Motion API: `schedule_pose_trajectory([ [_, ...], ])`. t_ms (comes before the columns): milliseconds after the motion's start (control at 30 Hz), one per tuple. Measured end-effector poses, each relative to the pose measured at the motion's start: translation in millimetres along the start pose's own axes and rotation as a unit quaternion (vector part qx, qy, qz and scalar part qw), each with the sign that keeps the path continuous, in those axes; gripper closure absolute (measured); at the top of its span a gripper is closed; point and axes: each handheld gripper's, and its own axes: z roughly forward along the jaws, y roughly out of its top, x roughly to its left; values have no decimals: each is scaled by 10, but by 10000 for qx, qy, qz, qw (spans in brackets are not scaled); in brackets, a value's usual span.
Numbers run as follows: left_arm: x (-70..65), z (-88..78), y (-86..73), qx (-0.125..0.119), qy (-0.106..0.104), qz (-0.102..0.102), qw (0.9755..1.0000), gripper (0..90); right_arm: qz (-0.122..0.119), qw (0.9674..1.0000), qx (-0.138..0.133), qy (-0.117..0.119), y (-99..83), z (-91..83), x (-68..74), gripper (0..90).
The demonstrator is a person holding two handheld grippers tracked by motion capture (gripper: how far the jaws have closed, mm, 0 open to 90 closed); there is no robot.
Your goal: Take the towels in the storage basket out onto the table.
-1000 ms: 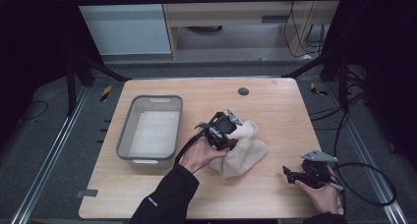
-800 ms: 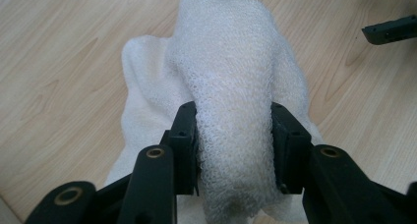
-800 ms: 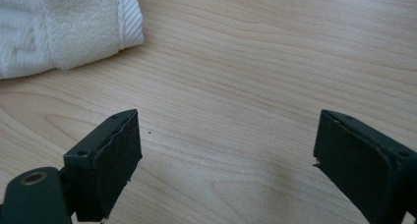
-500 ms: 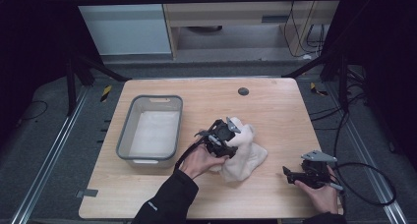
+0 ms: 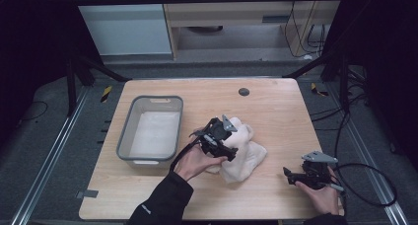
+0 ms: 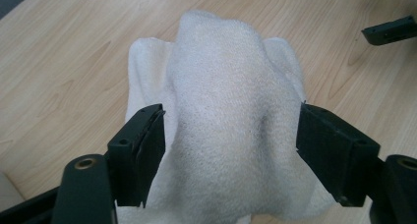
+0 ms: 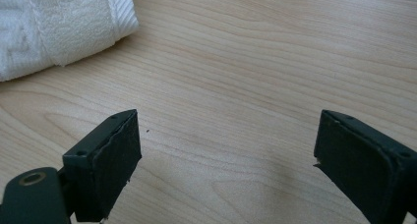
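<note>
A crumpled white towel [image 5: 244, 153] lies on the wooden table [image 5: 276, 111], right of centre. My left gripper [image 5: 217, 136] sits over the towel's left part, held from below by a hand. In the left gripper view its jaws have just been opening and stand wide apart [image 6: 231, 121], with a raised hump of towel [image 6: 221, 86] between them; the pads do not pinch it. My right gripper [image 5: 296, 174] rests low near the table's front right. It is open [image 7: 226, 135] over bare wood, and a towel corner [image 7: 59, 27] lies beyond it.
A grey plastic bin [image 5: 125, 131] with a pale lining stands on the table's left side. A dark round hole [image 5: 243, 92] marks the far middle of the tabletop. A cable [image 5: 365, 185] loops off the right gripper past the table's right edge.
The left hand and its gripper have slid slightly toward the near edge over the towel, and the towel's heap has shifted shape a little. The right gripper has stayed put.
</note>
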Motion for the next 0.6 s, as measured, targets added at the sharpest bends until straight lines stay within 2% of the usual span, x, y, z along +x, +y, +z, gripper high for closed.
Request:
schedule_pose_trajectory([
  [167, 33, -159, -16, -95, 32, 0, 9999, 244, -27, 10000, -24, -16, -2, -5, -4, 104],
  [333, 93, -324, -93, -254, 125, -93, 9996, 228, 25, 10000, -17, -2, -2, -8, 3, 100],
  [467, 161, -447, -216, -438, 224, -210, 9986, 227, 82, 9999, -78, 10, -2, -14, -2, 92],
  [600, 242, -563, -393, -648, 329, -437, 9964, 227, 111, 9999, -93, 26, -3, -21, 4, 91],
])
